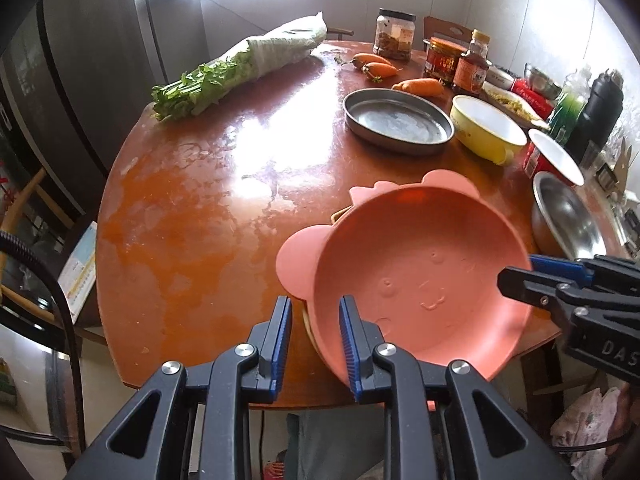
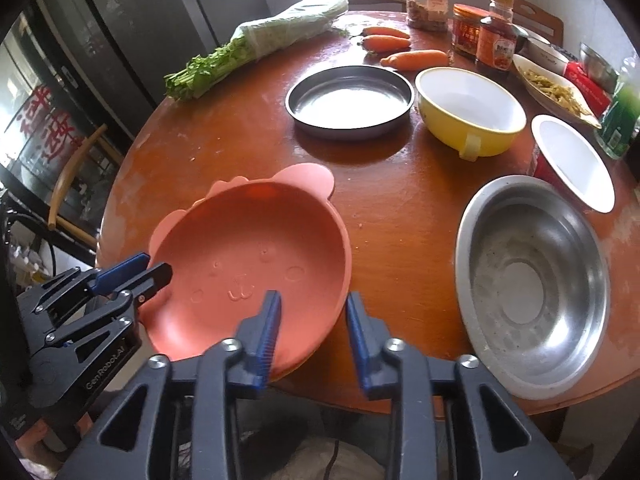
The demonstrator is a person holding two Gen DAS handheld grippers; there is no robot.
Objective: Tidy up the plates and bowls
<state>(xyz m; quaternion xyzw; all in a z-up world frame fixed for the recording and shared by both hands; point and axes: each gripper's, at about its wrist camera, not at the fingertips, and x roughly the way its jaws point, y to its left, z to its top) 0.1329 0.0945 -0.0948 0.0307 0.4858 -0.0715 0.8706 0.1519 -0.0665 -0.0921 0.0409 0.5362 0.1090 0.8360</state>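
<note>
The animal-faced plate [image 2: 256, 264] sits at the near edge of the tabletop [image 2: 380, 208], on top of what may be another dish, barely showing beneath it. The left tool [image 1: 316, 336] stands at the plate's left rim, the right tool [image 2: 314, 332] at its near right rim. To the plate's right lies the metal basin [image 2: 532, 288]. Behind them, left to right, stand the round pan [image 2: 350, 98], the handled bowl [image 2: 470, 112] and a small bowl [image 2: 574, 160]. Carrots [image 2: 416, 58] and jars [image 2: 466, 30] lie farther back, and the bundled greens [image 2: 256, 48] lie at the far left.
</note>
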